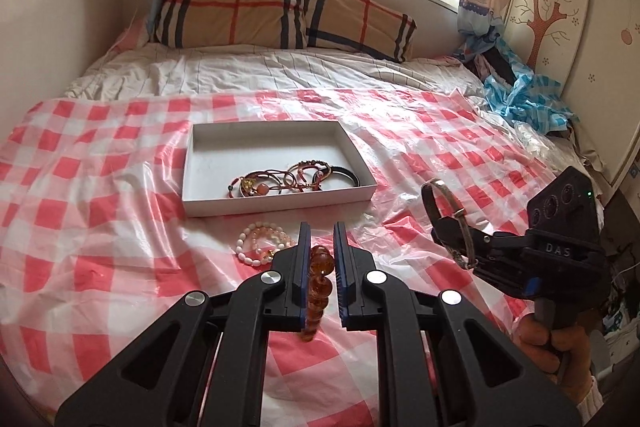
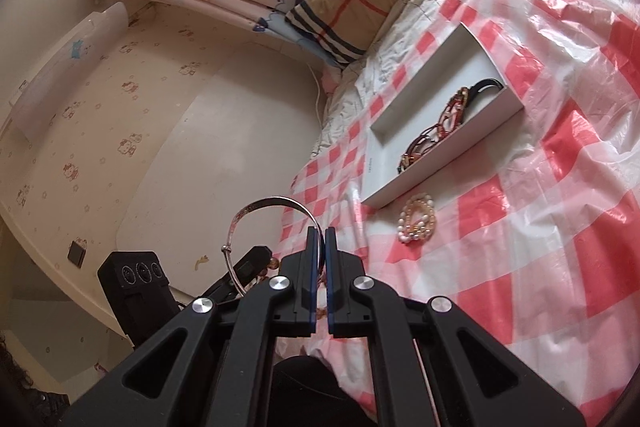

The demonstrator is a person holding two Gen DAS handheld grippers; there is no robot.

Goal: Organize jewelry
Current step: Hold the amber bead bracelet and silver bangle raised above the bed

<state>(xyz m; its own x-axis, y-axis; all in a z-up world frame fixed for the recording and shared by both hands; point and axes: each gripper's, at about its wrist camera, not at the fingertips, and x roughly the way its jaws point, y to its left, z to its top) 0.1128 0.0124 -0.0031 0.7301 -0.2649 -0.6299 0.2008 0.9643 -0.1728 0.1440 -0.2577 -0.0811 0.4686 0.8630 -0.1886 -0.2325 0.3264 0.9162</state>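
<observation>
My left gripper [image 1: 322, 227] is lifted above the red-checked cloth, shut on a string of amber beads [image 1: 318, 279] that hangs between its pads. My right gripper [image 2: 320, 231] is shut on a thin silver bangle [image 2: 272, 203]. In the left wrist view that bangle [image 1: 436, 203] stands up from the right gripper [image 1: 444, 227] at the right. A white open box [image 1: 280, 131] lies ahead on the cloth, with several bracelets [image 1: 288, 179] in its near right part. A pale pearl and pink bracelet [image 1: 260, 243] lies on the cloth just in front of the box [image 2: 440, 147].
Two plaid pillows [image 1: 280, 11] lean at the head of the bed under a window. Crumpled blue checked plastic [image 1: 520, 99] sits at the bed's right edge by a wardrobe. A hand [image 1: 548, 339] grips the right handle. A wall borders the bed's left side.
</observation>
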